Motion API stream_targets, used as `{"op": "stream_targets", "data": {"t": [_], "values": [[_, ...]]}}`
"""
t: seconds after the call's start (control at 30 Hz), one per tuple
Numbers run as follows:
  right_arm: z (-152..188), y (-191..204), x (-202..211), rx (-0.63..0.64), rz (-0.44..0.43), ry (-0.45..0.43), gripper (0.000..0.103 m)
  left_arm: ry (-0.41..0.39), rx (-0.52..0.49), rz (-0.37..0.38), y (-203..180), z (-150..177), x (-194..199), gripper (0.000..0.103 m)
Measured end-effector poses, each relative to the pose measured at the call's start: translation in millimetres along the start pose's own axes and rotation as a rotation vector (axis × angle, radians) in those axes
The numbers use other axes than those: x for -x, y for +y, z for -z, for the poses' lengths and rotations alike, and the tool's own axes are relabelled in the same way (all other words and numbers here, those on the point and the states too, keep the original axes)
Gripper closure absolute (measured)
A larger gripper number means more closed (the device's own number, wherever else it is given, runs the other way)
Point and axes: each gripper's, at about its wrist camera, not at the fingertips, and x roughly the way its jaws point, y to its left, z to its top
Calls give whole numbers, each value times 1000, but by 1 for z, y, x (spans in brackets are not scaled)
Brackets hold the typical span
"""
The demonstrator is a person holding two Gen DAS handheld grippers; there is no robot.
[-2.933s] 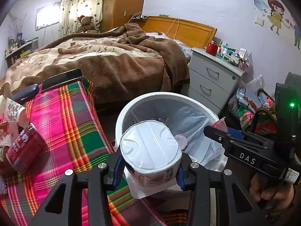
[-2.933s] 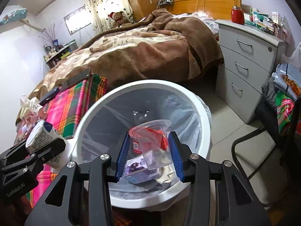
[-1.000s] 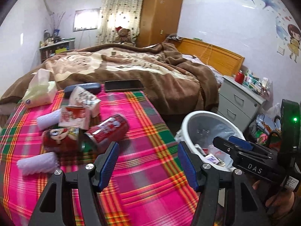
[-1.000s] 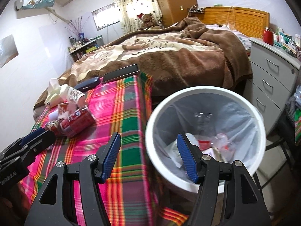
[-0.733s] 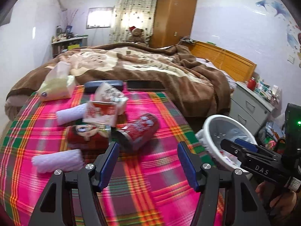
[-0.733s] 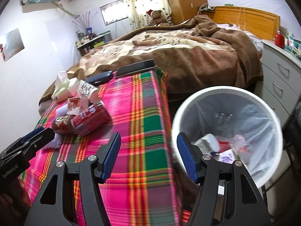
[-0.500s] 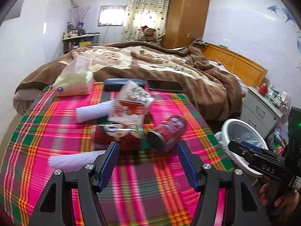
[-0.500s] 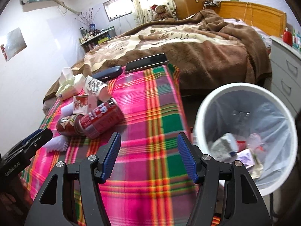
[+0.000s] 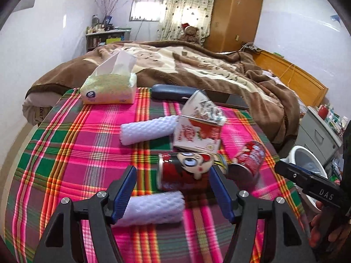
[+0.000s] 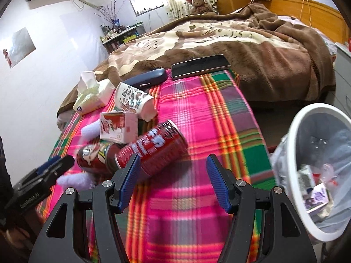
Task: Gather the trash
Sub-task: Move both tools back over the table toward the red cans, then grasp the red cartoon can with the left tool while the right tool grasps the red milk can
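Note:
On the plaid table lie a cartoon-face red can [image 9: 186, 171], a second red can [image 9: 248, 160], a red-and-white carton [image 9: 197, 135], a printed paper cup [image 9: 204, 107] and two white foam rolls [image 9: 147, 129]. My left gripper [image 9: 173, 188] hovers over the near foam roll [image 9: 153, 208] and the cartoon can. Its jaws are opening and the pads press on nothing. My right gripper [image 10: 173, 182] stands open and empty beside the second red can [image 10: 153, 151], whose side is near the left pad. The white lined bin [image 10: 318, 153] holds trash at right.
A tissue pack [image 9: 109, 87], a dark glasses case [image 9: 173, 93] and a phone [image 10: 199, 66] lie along the table's far edge. A bed with a brown blanket [image 9: 208, 65] is behind. Grey drawers [image 9: 318, 131] stand beyond the bin. A hand [image 9: 322, 230] holds the right gripper.
The left gripper held a white tub and the right a plastic cup over the bin; both are now empty. Both grippers have swung left from the bin to the trash on the table.

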Motion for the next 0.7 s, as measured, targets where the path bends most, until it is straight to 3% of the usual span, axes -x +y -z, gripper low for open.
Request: {"op": "stream_targets", "data": {"t": [0.2,0.4,0.57,0.7], "values": [[-10,6,-21,-44,-6,34,40,16,27,25,14,-8,-15,35],[-15,10,-37,-92,-14,65,33,51,39,56,22,-11,-28,35],[-18,13,-42,-57,6,75,32,69,25,89,18,-7,-33,35],[-19,16,-40,13,91,75,32,85,22,148,13,-4,-33,35]]}}
